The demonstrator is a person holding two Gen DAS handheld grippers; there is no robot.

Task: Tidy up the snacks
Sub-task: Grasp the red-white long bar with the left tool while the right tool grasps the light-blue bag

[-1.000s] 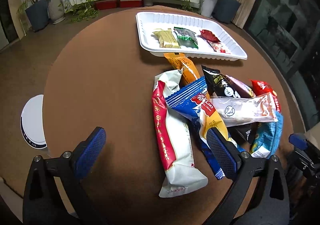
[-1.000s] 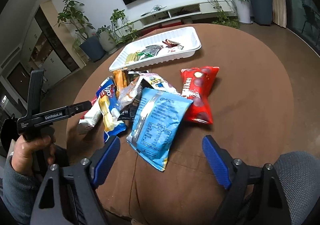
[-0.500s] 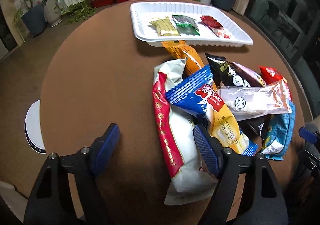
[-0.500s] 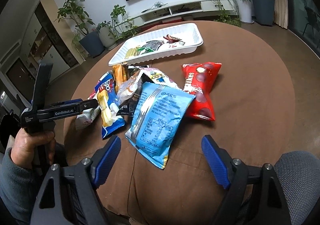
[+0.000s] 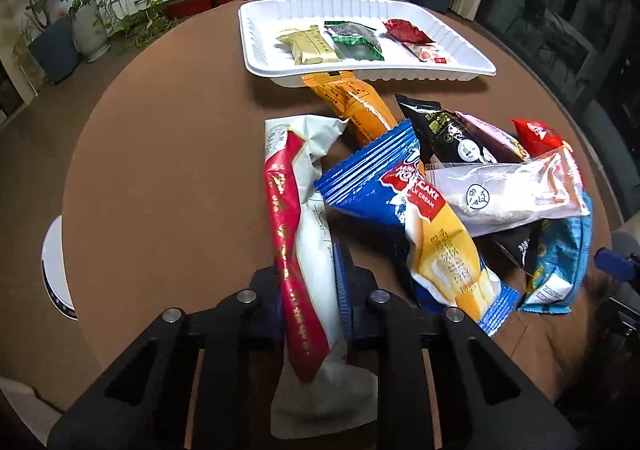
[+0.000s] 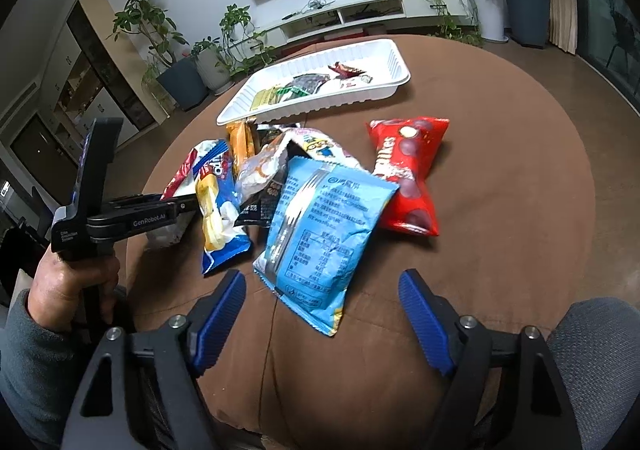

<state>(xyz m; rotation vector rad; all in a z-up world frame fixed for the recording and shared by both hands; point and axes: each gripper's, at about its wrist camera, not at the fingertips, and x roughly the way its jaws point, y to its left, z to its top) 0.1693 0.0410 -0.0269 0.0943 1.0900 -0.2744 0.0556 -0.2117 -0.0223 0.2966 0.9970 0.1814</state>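
Note:
A pile of snack packets lies on the round brown table point(image 5: 160, 170). My left gripper point(image 5: 310, 278) points steeply down, its jaws closing with the pads pinching the long white-and-red packet point(image 5: 308, 218) near its lower end. Against that packet leans a blue roll-cake packet point(image 5: 384, 190). The right wrist view shows the left gripper point(image 6: 188, 206) at the pile's left side. My right gripper point(image 6: 322, 286) hovers open, its jaws closing a little, over the near corner of a light blue packet point(image 6: 324, 222) without touching it. The white tray point(image 5: 256, 50) at the far side holds three small packets.
A red bag point(image 6: 408, 174) lies right of the light blue one. An orange packet point(image 5: 360, 106) reaches to the tray's near rim. A person's hand point(image 6: 72, 278) grips the left tool. A grey cushion point(image 6: 592, 330) sits at the lower right, and a white round object point(image 5: 54, 262) lies past the table's left edge.
The left gripper dropped toward the pile and its jaws went from wide open to pinched on the white-and-red packet. The right gripper stayed in place, its fingers slightly closer together.

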